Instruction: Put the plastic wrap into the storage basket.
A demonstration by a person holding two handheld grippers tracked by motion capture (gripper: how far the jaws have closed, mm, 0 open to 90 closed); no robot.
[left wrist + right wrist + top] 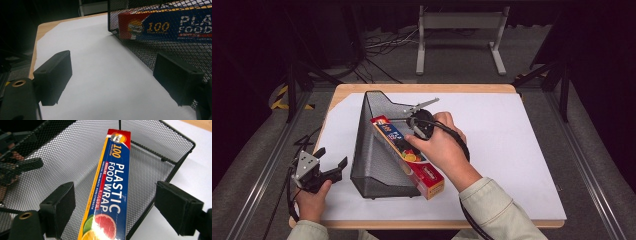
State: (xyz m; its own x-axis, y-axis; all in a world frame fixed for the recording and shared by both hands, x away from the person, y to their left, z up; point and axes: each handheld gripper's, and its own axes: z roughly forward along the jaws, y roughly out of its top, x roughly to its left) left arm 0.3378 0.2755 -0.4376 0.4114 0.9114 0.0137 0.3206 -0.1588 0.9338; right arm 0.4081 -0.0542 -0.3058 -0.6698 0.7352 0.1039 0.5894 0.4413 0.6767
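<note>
Jaws on both grippers stand spread, pinching nothing. In the high view the right gripper (420, 121) hovers above the far half of the plastic wrap box (408, 156), with the right hand (441, 146) over it; in the right gripper view the box (110, 192) runs up between the two open jaws without either pad touching it. The box lies slanted inside the black mesh rack (377, 145), its far end deep in the rack and its near end sticking out past the rack's low front edge toward the person. The left gripper (319, 167) rests at the near left corner of the tabletop (512, 150), apart from the rack; its own view shows the white sheet between its jaws and the mesh wall (150, 50) to one side, the box label visible through it. By my reading, the placing is largely done: the box sits in the rack and has been let go. What may remain is nudging the jutting end fully in and pulling the hand away. Count: one box, one rack, two grippers.
</note>
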